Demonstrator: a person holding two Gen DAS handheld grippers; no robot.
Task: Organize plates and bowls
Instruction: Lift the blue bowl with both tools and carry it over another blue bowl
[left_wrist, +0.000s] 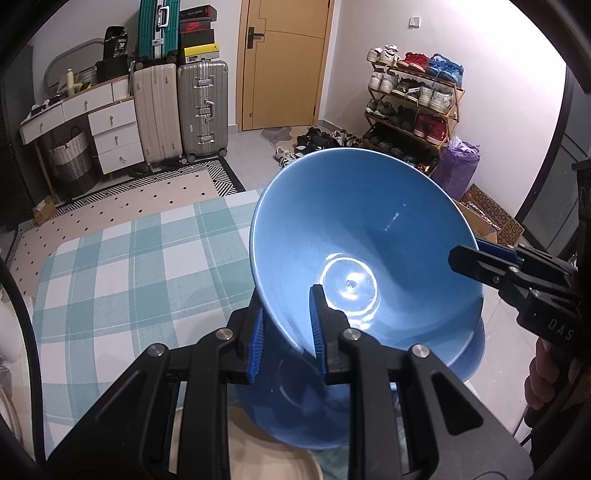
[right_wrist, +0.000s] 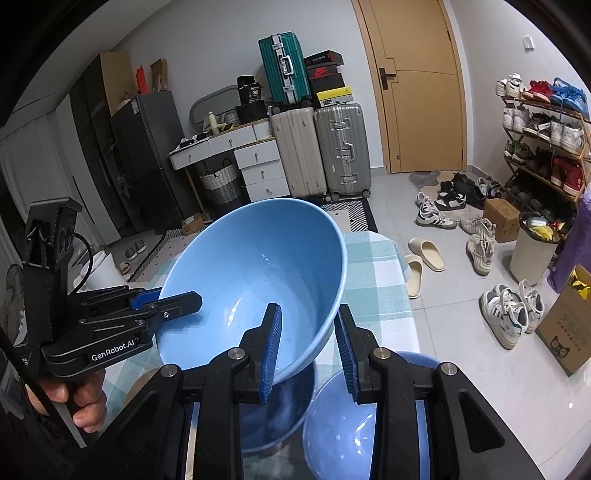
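Observation:
A light blue bowl (left_wrist: 354, 236) is held tilted above the table. My left gripper (left_wrist: 286, 339) pinches its near rim, one finger inside and one outside. My right gripper (left_wrist: 476, 254) comes in from the right and straddles the opposite rim. In the right wrist view the same bowl (right_wrist: 251, 273) sits between my right gripper's (right_wrist: 308, 347) fingers, and the left gripper (right_wrist: 181, 299) grips the left rim. A second blue bowl (right_wrist: 340, 417) lies below on the table, and a darker blue one (left_wrist: 295, 406) sits under the held bowl.
The table carries a green-and-white checked cloth (left_wrist: 140, 273). A beige plate rim (left_wrist: 266, 458) shows at the near edge. Behind stand suitcases (left_wrist: 201, 107), a drawer unit (left_wrist: 110, 129), a shoe rack (left_wrist: 413, 99) and scattered shoes (right_wrist: 480, 247) on the floor.

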